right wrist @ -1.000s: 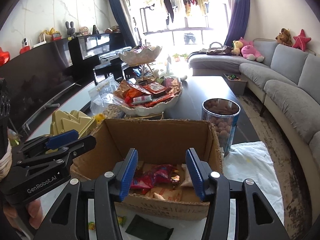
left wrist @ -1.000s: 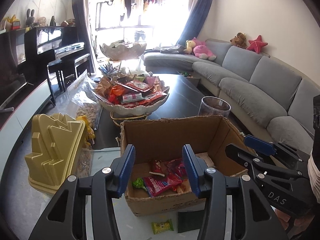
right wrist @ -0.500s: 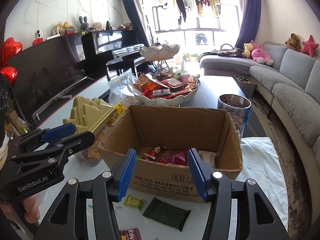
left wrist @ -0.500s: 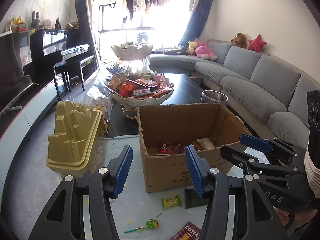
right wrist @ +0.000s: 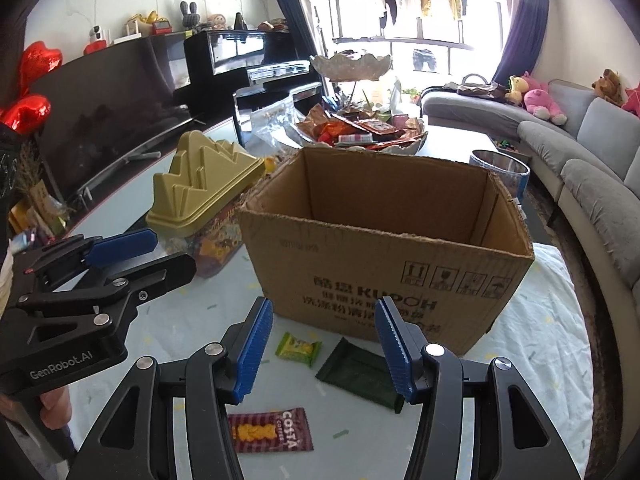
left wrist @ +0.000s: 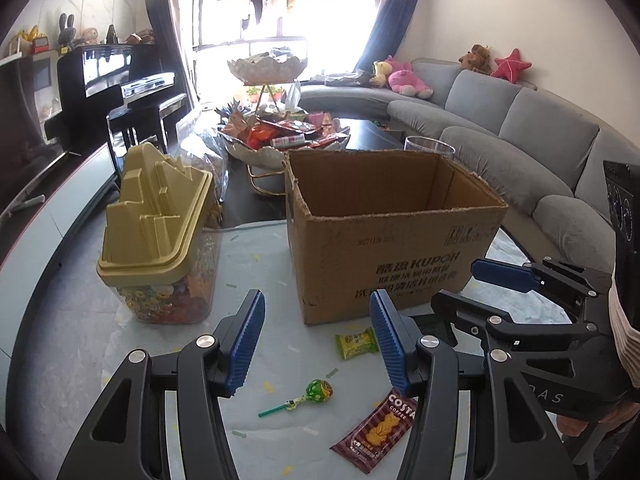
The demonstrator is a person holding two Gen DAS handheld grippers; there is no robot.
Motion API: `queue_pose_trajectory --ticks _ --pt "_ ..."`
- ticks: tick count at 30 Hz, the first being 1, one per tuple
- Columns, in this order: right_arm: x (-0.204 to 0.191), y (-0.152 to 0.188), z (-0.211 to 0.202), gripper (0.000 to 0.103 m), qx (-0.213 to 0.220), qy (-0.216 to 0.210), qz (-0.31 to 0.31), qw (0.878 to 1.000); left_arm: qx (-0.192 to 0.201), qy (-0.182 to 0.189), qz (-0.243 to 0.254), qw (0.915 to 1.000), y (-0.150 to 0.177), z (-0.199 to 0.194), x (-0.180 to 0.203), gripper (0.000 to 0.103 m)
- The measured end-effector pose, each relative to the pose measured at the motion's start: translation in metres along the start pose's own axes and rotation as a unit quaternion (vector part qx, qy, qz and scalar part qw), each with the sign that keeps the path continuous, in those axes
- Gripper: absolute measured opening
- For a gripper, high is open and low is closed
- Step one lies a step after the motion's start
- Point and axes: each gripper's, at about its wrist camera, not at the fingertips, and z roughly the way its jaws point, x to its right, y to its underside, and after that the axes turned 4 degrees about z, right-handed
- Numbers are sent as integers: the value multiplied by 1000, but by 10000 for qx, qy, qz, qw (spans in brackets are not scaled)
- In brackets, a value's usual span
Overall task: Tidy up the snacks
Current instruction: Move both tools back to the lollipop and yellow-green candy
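Both tools hang empty above the pale table [left wrist: 60, 344]: the left tool [left wrist: 316, 344] has its blue-padded jaws about half apart with nothing between them, and the right tool [right wrist: 324, 346] stands the same way, gripping nothing. Loose snacks lie on the table in front of the open brown cardboard box [left wrist: 392, 236]: a small green-and-yellow wrapped sweet [left wrist: 356, 343], a green lollipop on a green stick [left wrist: 310, 394], a maroon Costa coffee sachet [left wrist: 378, 432] and a flat dark green packet [right wrist: 362, 372] close to the box's front wall.

The likely trouble is in the pick-up. Sachet and dark packet lie flat, so the pads may slide over them or pinch only an edge, and a packet caught that way could slip out before it clears the box rim. The lollipop is round-headed on a thin stick; gripped at the stick it may swivel or drop. The two tools sit close side by side, the right one just beside the left in the left wrist view, so reaching for neighbouring sweets at once could knock them together or scatter the pieces. A low approach to the dark packet could also push the light box backward toward the clear tub with the gold mountain-shaped lid [left wrist: 160, 216] or the tiered white snack bowl [left wrist: 280, 136] behind.
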Motion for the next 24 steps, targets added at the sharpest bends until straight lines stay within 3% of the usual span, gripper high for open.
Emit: queue_pose_trajectory --ticks 12,24 --pt "-12 28 40 54 -745 -73 -512 9959 -609 52 127 9980 47 33 -7 54" --pt "-8 45 62 54 -1022 -2 -597 9930 -1116 330 190 9930 77 73 -6 53"
